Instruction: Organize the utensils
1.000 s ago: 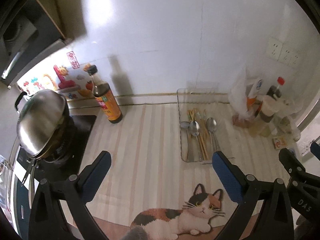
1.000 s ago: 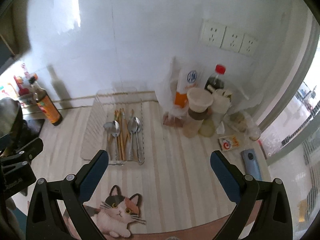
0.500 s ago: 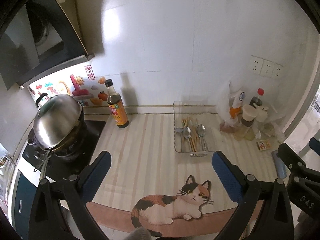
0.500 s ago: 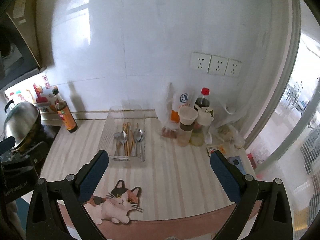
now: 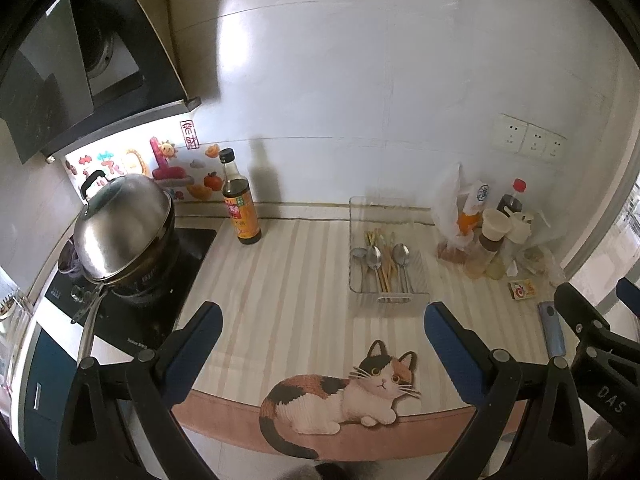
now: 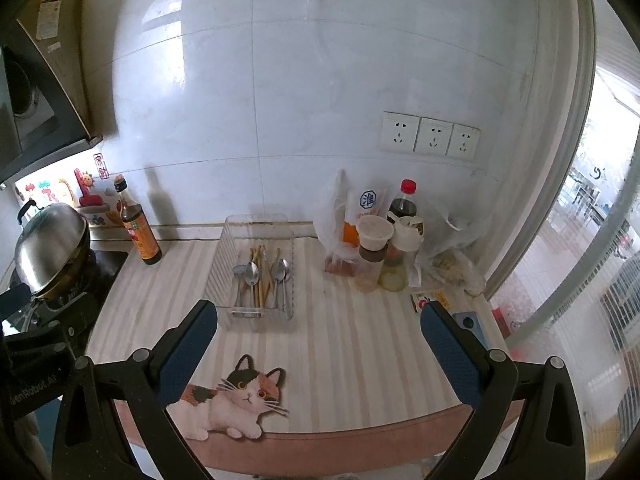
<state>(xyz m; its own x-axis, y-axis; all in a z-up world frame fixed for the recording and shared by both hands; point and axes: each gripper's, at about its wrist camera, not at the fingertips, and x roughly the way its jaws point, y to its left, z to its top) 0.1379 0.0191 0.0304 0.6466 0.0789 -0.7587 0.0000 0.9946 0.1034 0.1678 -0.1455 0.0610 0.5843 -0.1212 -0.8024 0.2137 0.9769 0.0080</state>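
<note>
My left tongs [image 5: 320,344] gape wide in the lower part of the left view, nothing between the blue pads. My right tongs [image 6: 318,344] are spread just as wide and hold nothing either. Both hang above the near edge of the striped surface [image 6: 344,332], well apart from the tray [image 6: 256,264]. The clear tray sits at mid-frame near the back wall; spoons [image 6: 251,274] and chopsticks [image 6: 262,276] lie side by side in it, lengthwise. A cat mat [image 5: 344,396] lies at the front edge, between my left pads. A sauce bottle [image 5: 239,208] stands upright to the left of the tray, a lidded pot [image 5: 120,232] at far left, jars [image 6: 374,256] and a bag to the tray's right
</note>
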